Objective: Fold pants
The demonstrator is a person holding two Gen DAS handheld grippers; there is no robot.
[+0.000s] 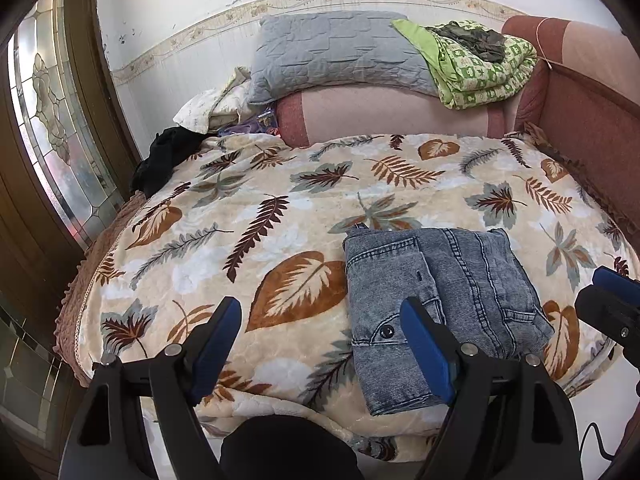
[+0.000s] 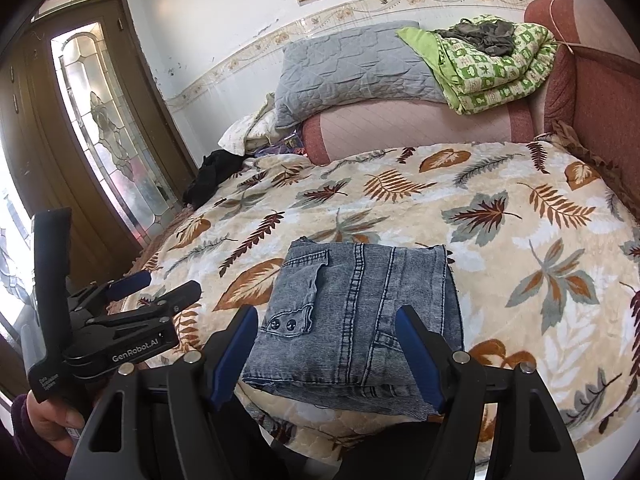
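Note:
The blue denim pants [image 2: 360, 300] lie folded into a compact square near the front edge of the bed, on a leaf-print blanket [image 2: 500, 216]. My right gripper [image 2: 328, 340] hovers just in front of them, open, its blue pads [image 2: 420, 356] framing the bundle without pressing it. My left gripper [image 1: 320, 324] is open over bare blanket to the left of the pants [image 1: 440, 292], nothing between its fingers. In the right wrist view the left gripper [image 2: 168, 284] shows at the left, held by a hand [image 2: 48, 420]. The right gripper's tip [image 1: 612, 292] shows at the left wrist view's right edge.
A grey pillow [image 1: 332, 52] and a folded green quilt [image 1: 480, 68] rest on a pink bolster [image 1: 392, 112] at the head of the bed. A black garment [image 1: 164, 160] lies at the far left corner. A wooden door with glass [image 2: 104, 128] stands left.

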